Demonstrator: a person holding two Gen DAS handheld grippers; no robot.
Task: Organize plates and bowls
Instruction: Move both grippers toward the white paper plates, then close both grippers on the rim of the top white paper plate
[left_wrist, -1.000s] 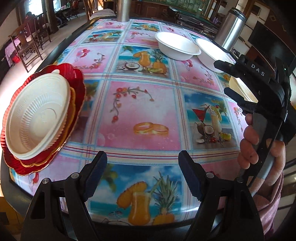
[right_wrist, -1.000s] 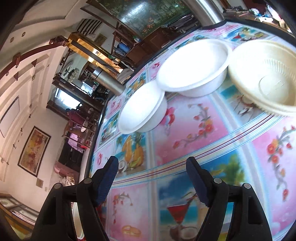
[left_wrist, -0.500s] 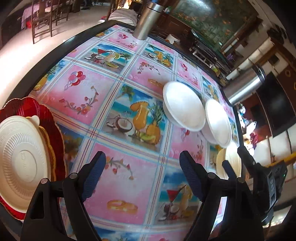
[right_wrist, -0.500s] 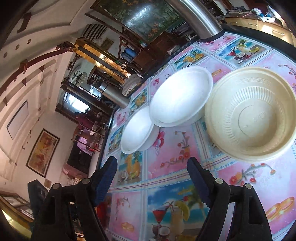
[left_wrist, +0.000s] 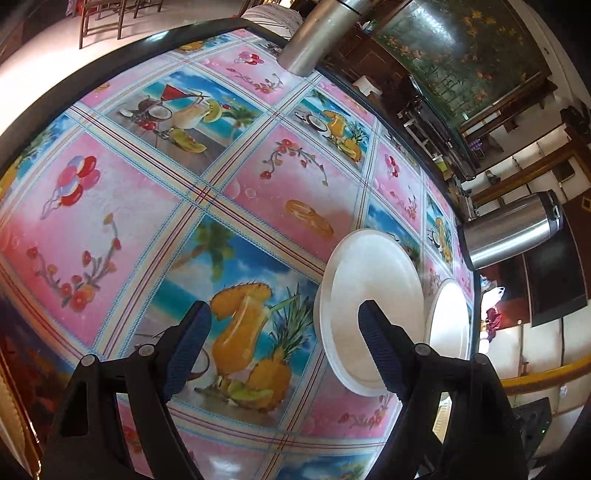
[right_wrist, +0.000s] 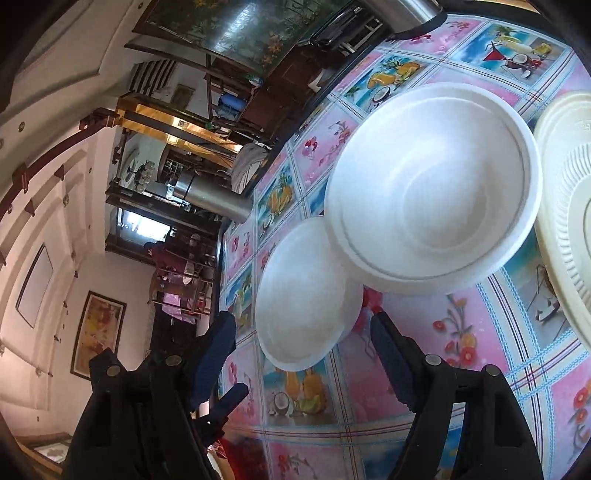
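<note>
Left gripper (left_wrist: 284, 328): fingers spread wide, nothing between them, only the printed cloth of the worktop (left_wrist: 147, 206) below. Its right finger overlaps the near rim of the larger white bowl (left_wrist: 369, 295) at right of centre in the frame; contact not evident.

Right gripper (right_wrist: 303, 347): fingers apart too, have just been closing a little, nothing pinched. The smaller white bowl (right_wrist: 306, 295) sits just above the gap, lower centre of the frame, its rim tucked against the larger white bowl (right_wrist: 432, 188) at upper right. A ribbed cream bowl (right_wrist: 565, 206) is cut off by the right edge, just beside the large one.

Judgement: step in hand is the approach to the white bowls, probably to nest them.

To do it well:
- bring one finger inside the rim, the other outside, then close
- bite the near rim only; these look thin and light, likely to flex or slide
- lift clear of the neighbouring bowl before carrying

Steel flask (left_wrist: 513, 229) stands at the right edge, well clear.
</note>
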